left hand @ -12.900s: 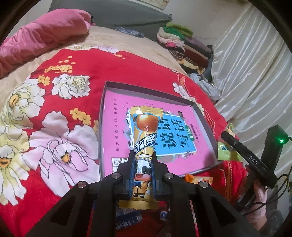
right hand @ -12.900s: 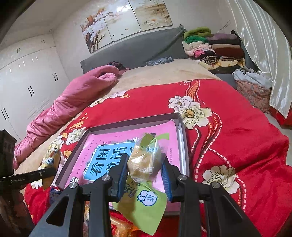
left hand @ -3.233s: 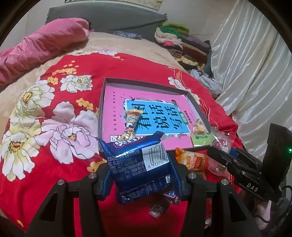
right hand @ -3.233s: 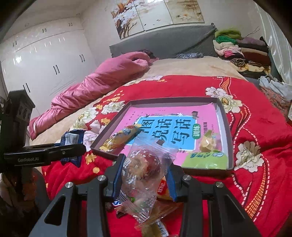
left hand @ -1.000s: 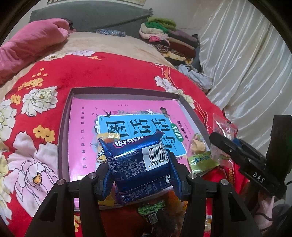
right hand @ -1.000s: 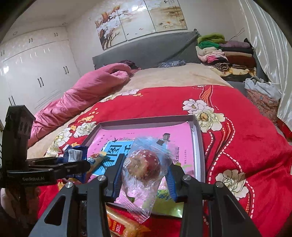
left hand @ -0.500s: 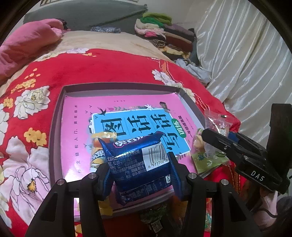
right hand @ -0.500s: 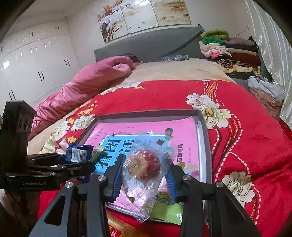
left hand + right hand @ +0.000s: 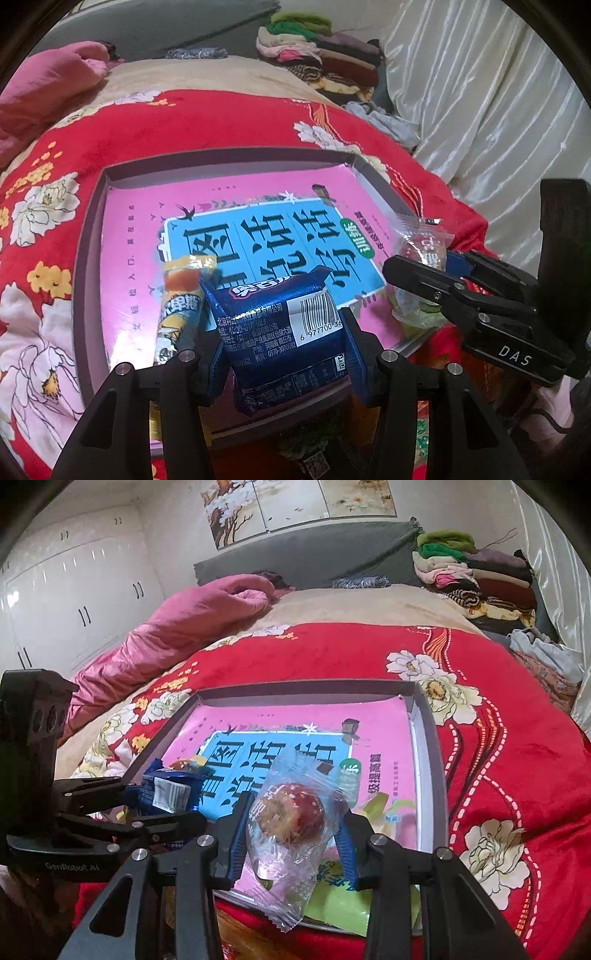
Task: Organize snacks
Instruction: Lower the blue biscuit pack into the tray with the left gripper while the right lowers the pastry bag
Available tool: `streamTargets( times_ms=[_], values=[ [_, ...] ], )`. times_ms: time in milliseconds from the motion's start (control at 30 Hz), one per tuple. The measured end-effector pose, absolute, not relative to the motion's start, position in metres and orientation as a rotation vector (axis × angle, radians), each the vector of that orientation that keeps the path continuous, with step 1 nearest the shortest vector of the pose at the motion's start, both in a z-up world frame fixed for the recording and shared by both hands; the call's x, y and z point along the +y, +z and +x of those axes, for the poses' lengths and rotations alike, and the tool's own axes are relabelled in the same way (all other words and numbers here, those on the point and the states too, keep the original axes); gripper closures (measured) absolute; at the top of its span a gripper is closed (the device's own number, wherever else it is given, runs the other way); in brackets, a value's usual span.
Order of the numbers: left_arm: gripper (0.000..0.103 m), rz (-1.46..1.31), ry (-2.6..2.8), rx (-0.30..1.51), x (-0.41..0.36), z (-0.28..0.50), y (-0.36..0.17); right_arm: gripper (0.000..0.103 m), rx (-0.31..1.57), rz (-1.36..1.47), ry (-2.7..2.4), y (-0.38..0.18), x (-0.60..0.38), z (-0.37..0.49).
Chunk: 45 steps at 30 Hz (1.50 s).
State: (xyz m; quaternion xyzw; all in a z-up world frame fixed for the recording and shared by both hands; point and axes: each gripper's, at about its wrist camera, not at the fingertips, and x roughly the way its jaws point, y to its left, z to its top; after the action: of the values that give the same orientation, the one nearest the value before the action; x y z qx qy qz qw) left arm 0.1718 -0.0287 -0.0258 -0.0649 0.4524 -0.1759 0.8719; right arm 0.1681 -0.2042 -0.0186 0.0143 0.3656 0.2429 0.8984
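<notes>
Left wrist view: left gripper (image 9: pixel 282 354) clamped on a blue snack packet (image 9: pixel 280 332), which stands up between the pads, over the near edge of the grey tray (image 9: pixel 85 258). Orange-yellow stick snack (image 9: pixel 181 306) lies in the tray just left of the packet. Right gripper (image 9: pixel 424 266) is at the tray's right edge, gripping a clear-wrapped snack (image 9: pixel 421 251).

Right wrist view: right gripper (image 9: pixel 291 834) closed narrow on the clear-wrapped snack (image 9: pixel 291 819), above the tray's (image 9: pixel 430 738) near right part; a green packet (image 9: pixel 343 904) lies under it. Left gripper (image 9: pixel 155 805) with blue packet (image 9: pixel 166 790) at the near left.
</notes>
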Motion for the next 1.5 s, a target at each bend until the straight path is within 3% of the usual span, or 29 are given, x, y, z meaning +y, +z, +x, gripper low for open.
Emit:
streamTargets(
  times_ms=[1500],
  values=[
    [0.048,-0.092,-0.352,0.990,-0.033,0.170,-0.037,0.060,0.833,-0.059,0.482,-0.039,-0.193,0.173]
  ],
)
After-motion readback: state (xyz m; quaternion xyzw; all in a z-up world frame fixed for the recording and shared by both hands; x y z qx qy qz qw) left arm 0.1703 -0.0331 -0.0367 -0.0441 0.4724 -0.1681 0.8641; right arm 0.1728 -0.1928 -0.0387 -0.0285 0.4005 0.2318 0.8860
